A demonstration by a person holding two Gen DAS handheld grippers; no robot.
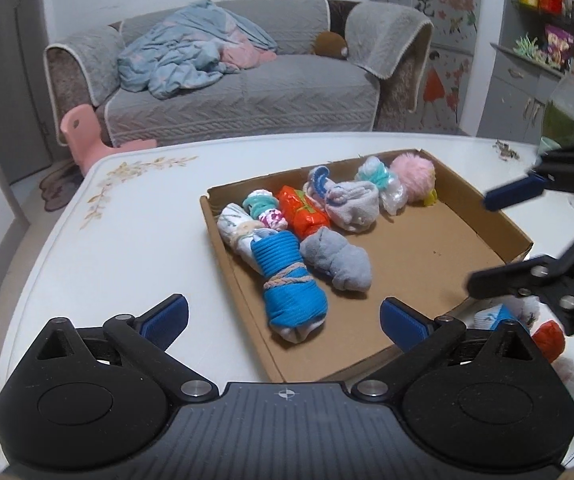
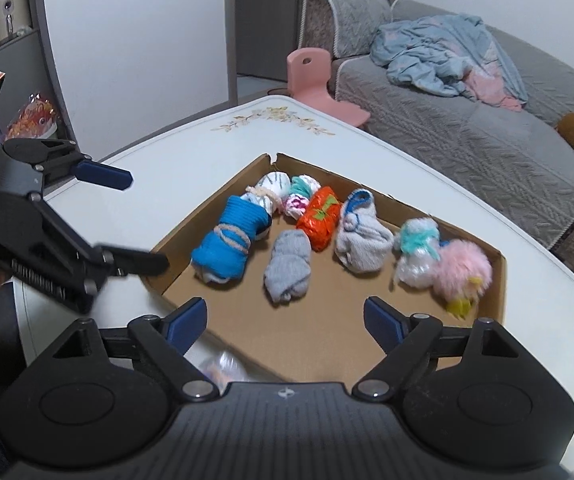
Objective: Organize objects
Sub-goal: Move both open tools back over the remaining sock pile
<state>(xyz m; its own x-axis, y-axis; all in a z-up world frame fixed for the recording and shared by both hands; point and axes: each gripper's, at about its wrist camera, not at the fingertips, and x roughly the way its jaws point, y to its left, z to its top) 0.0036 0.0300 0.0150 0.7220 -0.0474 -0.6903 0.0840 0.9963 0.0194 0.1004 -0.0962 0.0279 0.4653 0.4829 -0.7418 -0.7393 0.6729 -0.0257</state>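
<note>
In the left wrist view, the left gripper (image 1: pixel 283 318) stands wide apart and empty over the cardboard tray (image 1: pixel 223 240) with rolled socks (image 1: pixel 293 290) on the table (image 1: pixel 127 220). In the right wrist view, the right gripper (image 2: pixel 285 320) is also spread, holding nothing, above the same tray's near edge.

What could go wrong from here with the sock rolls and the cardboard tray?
More rolls lie outside the cardboard tray, partly hidden behind the left gripper, so they could be missed. Both it and the right gripper are open and close together, so they might collide. The blue roll sits near the low front wall and could get knocked out.
</note>
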